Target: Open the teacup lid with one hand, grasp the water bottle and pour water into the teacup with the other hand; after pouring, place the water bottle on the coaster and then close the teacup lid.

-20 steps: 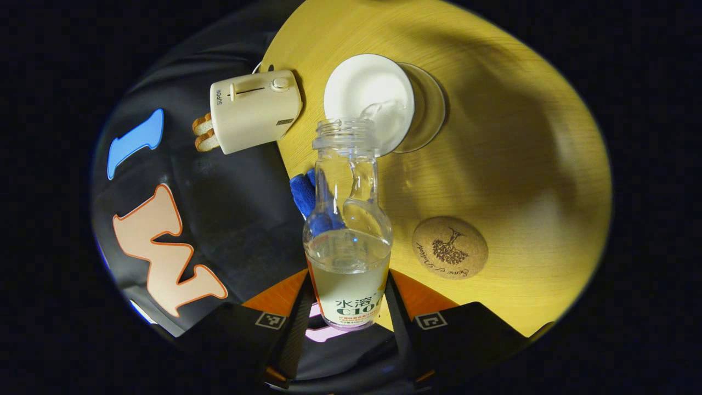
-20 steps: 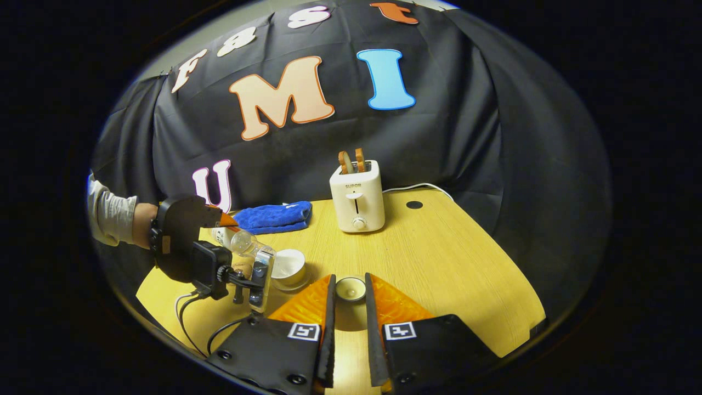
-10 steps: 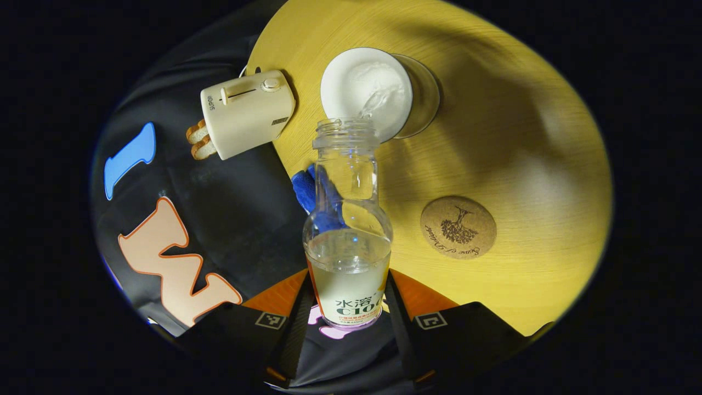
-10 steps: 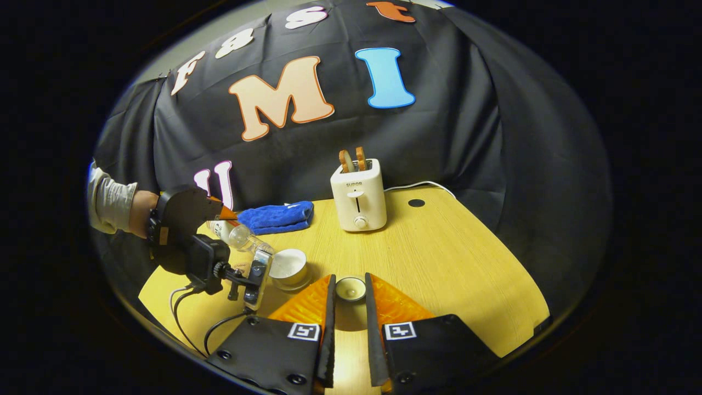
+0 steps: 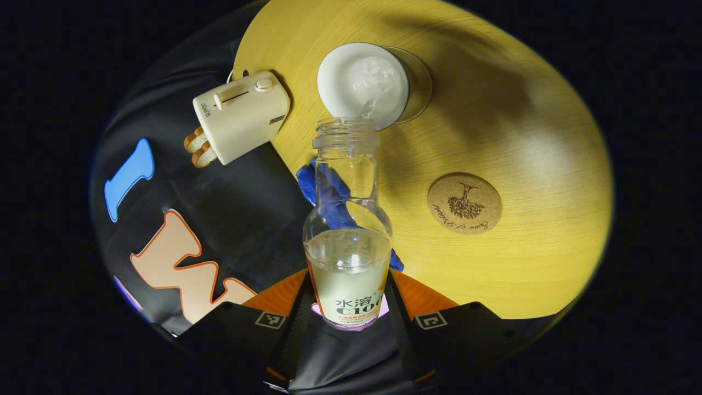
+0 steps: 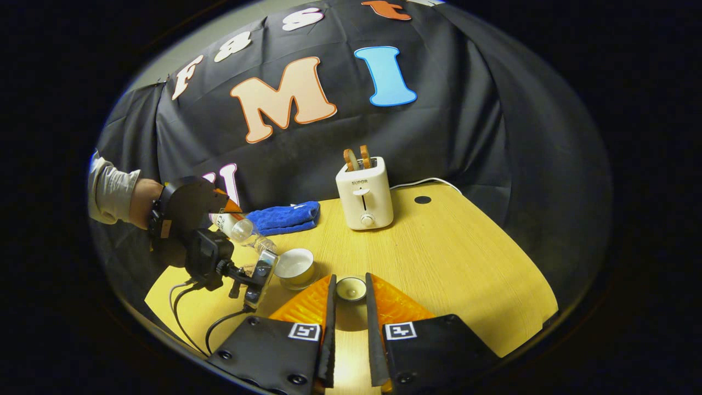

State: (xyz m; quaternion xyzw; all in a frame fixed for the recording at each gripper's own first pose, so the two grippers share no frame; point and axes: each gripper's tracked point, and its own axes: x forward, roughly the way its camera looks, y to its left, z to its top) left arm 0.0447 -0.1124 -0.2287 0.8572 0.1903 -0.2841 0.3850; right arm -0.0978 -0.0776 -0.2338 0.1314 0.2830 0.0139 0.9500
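The left gripper [image 5: 351, 307] keeps the water bottle [image 5: 348, 219] clamped and tipped, its mouth now closer over the fuller teacup [image 5: 363, 85], so pouring looks nearly finished. The right gripper [image 6: 349, 307] holds the teacup lid [image 6: 350, 288] pinched above the desk [image 6: 449, 258]; the coaster [image 5: 464, 203] waits near the teacup.

1. The left gripper view looks steeply down over the counter [image 5: 521, 274] from above, rolled sideways, close along the bottle [image 5: 347, 236] to the teacup [image 5: 363, 85].
2. The right gripper view sits low, near the counter's [image 6: 449, 258] front edge, facing level toward the wall.
3. Both views share the teacup [image 6: 295, 267], toaster [image 5: 241, 116] [image 6: 364, 193], cloth [image 6: 285, 217] and bottle [image 6: 241, 229].
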